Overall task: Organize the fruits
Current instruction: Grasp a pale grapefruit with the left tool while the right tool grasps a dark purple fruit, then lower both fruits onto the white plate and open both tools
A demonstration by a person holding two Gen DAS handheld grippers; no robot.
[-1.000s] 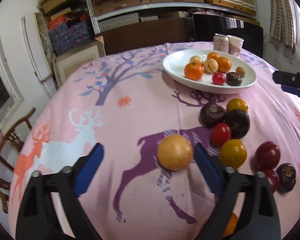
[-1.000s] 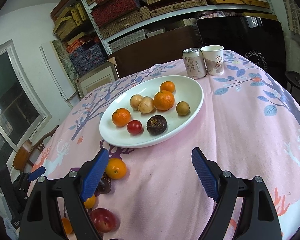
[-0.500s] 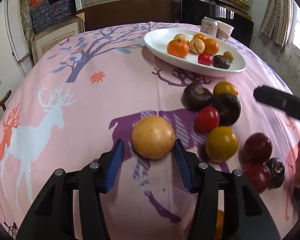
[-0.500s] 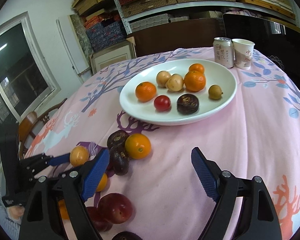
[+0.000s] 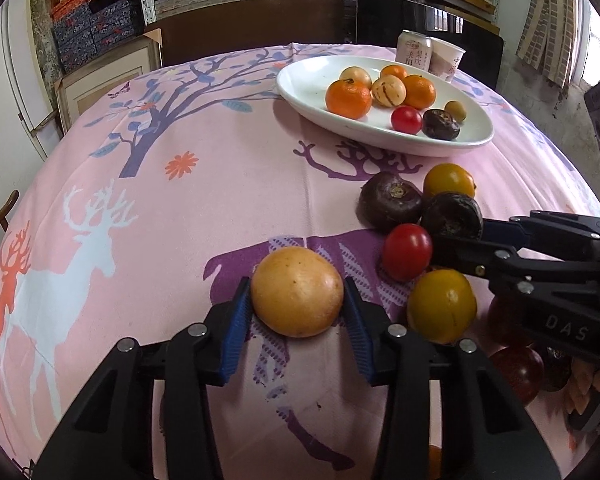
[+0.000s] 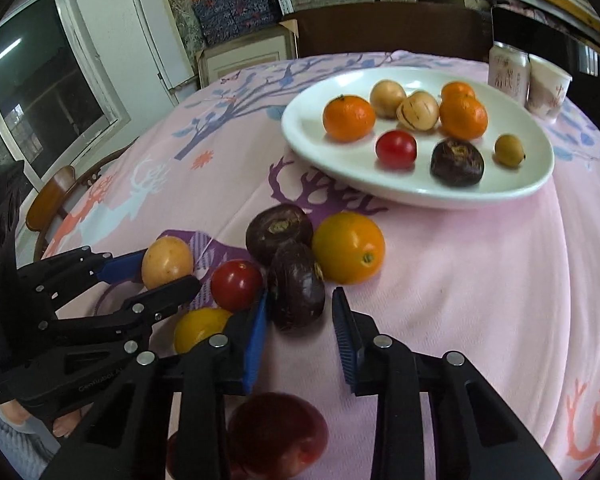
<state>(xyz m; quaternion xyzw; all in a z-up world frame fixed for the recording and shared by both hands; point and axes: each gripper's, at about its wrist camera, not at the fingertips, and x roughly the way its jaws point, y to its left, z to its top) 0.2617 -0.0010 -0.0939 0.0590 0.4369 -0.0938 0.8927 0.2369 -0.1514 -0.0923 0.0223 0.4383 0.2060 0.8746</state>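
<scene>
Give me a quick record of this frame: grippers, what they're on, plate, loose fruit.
left gripper: jaws just been closing, pads on the tan round fruit, which sits on the tablecloth
right gripper: jaws just been closing around the dark purple fruit in the loose cluster
plate: white, eight fruits in it
loose fruit nearby: red tomato, orange fruit, second dark fruit, yellow fruit
behind plate: can, paper cup
</scene>
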